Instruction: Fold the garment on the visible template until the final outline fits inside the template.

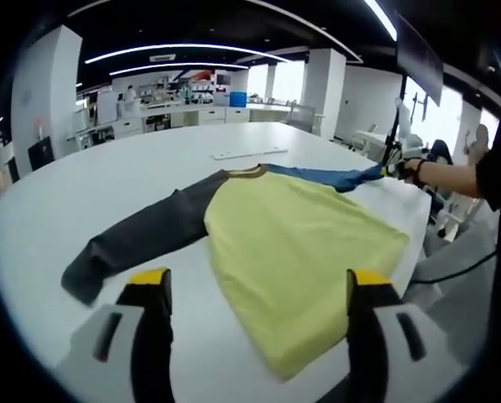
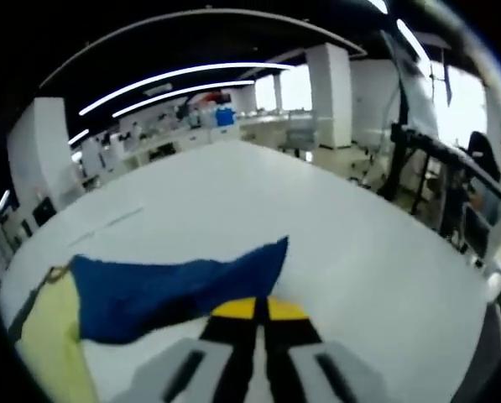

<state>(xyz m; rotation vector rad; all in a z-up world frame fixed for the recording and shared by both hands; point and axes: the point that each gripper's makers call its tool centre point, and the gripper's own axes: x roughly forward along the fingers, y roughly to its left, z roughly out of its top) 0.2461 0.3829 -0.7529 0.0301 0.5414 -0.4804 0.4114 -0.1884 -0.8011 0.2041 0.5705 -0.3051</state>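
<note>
A shirt lies flat on the white table point(image 1: 149, 159). It has a yellow body point(image 1: 292, 243), a dark grey sleeve point(image 1: 141, 239) stretched left and a blue sleeve point(image 1: 326, 175) stretched right. My left gripper point(image 1: 259, 281) is open, its yellow-tipped jaws wide apart above the near hem of the yellow body. My right gripper point(image 1: 390, 170) is at the cuff of the blue sleeve, with a person's hand behind it. In the right gripper view the jaws point(image 2: 256, 309) are pressed together on the end of the blue sleeve point(image 2: 166, 285), and a strip of yellow body point(image 2: 49, 344) shows at the left.
A flat white strip point(image 1: 250, 153) lies on the table beyond the collar. The table's right edge point(image 1: 422, 243) runs close to the shirt's side, with a black cable and chairs past it. Desks and pillars stand far behind.
</note>
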